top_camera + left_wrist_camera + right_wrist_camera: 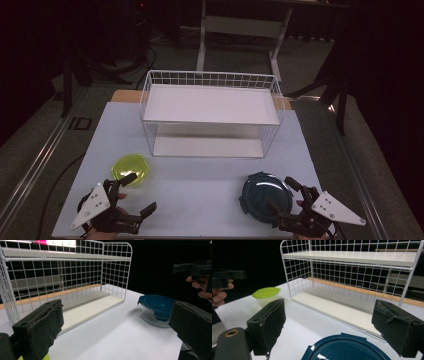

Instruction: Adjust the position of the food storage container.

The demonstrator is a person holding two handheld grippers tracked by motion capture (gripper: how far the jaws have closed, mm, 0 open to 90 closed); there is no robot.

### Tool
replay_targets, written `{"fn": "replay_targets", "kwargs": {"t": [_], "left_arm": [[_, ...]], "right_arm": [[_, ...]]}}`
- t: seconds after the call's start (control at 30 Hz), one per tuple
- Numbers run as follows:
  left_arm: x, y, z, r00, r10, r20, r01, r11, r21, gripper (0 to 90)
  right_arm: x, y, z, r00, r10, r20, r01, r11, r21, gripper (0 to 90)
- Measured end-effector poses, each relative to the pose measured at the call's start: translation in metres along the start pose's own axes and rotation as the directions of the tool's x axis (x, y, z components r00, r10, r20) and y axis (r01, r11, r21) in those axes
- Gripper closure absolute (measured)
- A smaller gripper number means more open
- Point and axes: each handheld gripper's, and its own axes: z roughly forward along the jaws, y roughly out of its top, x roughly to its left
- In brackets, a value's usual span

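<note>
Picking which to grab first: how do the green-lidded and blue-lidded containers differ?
The green-lidded container looks smaller, with a translucent yellow-green lid; the blue-lidded container is larger and round, its dark blue lid carrying clip tabs. Green sits by the left gripper, blue by the right gripper. Both stand closed before the wire shelf.

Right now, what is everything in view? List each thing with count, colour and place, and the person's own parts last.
yellow-green container: one, translucent with yellow-green lid, on the table front left, just ahead of the left gripper.
blue container: one, clear with dark blue clip lid, front right, beside the right gripper.
wire rack: one, white, two shelves, at the back middle of the table, nothing on either shelf.
table: one, white top.
left gripper: one, black, jaws open, holding nothing.
right gripper: one, black, jaws open over the blue lid.
</note>
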Motion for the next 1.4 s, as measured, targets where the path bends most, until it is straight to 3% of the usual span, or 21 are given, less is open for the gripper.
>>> {"fn": "replay_targets", "kwargs": {"t": [0.17,0.23,0.37,0.4,0.53,0.6,0.67,0.8,0.93,0.97,1.07,1.2,1.23,1.4], "left_arm": [[0.0,-0.001,0.001,1.0,-0.003,0.005,0.003,1.0,-0.003,0.0],[0.0,-0.001,0.002,0.9999,0.002,0.01,-0.002,1.0,-0.001,0.0],[-0.001,-0.002,0.003,0.9998,0.008,0.016,-0.009,0.9999,0.006,0.0],[-0.001,-0.002,0.003,0.9998,0.007,0.019,-0.007,1.0,0.006,0.0],[-0.002,-0.002,0.004,0.9997,0.009,0.022,-0.009,1.0,0.002,0.0],[-0.003,-0.002,0.004,0.9996,0.01,0.027,-0.01,0.9999,0.004,0.0],[-0.003,-0.002,0.004,0.9995,0.012,0.028,-0.012,0.9999,0.006,0.0],[-0.004,-0.003,0.007,0.9993,0.005,0.038,-0.006,0.9999,0.01,0.0],[-0.004,-0.004,0.008,0.9992,0.005,0.041,-0.005,0.9999,0.013,0.0],[-0.004,-0.004,0.008,0.9991,0.004,0.043,-0.005,0.9999,0.016,0.0],[-0.004,-0.005,0.009,0.9989,0.0,0.047,0.0,0.9998,0.017,0.0],[-0.004,-0.005,0.009,0.9989,-0.001,0.047,0.001,0.9998,0.018,0.0],[-0.003,-0.005,0.01,0.9988,-0.001,0.048,0.0,0.9998,0.022,0.0],[-0.003,-0.005,0.01,0.9988,-0.001,0.048,0.0,0.9998,0.021,0.0]], "right_arm": [[0.005,0.006,0.0,0.9998,-0.022,0.0,0.022,1.0,0.015,11.3],[0.007,0.012,-0.002,0.9991,-0.007,-0.041,0.007,1.0,0.002,10.9],[0.008,0.024,-0.006,0.9984,-0.027,-0.049,0.026,1.0,-0.006,10.8],[0.006,0.031,-0.009,0.9981,-0.049,-0.037,0.048,0.999,-0.009,10.6],[-0.004,0.038,-0.014,0.9982,-0.056,-0.02,0.056,0.998,0.002,10.6],[-0.02,0.041,-0.017,0.9989,-0.034,-0.031,0.036,0.997,0.062,13.9],[-0.024,0.041,-0.018,0.9991,-0.032,-0.027,0.034,0.997,0.074,14.1],[-0.039,0.031,-0.02,0.9997,-0.018,-0.019,0.02,0.992,0.127,22.9],[-0.045,0.023,-0.021,0.9999,-0.013,-0.009,0.014,0.988,0.154,31.8],[-0.049,0.017,-0.022,1.0,-0.005,-0.005,0.006,0.986,0.165,38.9],[-0.056,0.008,-0.024,0.9996,0.019,-0.022,-0.014,0.98,0.198,47.1],[-0.059,0.002,-0.025,0.9993,0.027,-0.024,-0.021,0.974,0.225,50.6],[-0.063,-0.007,-0.029,0.999,0.04,-0.019,-0.034,0.968,0.25,57.1],[-0.069,-0.021,-0.035,0.9981,0.061,-0.006,-0.058,0.96,0.274,65.8]]}}
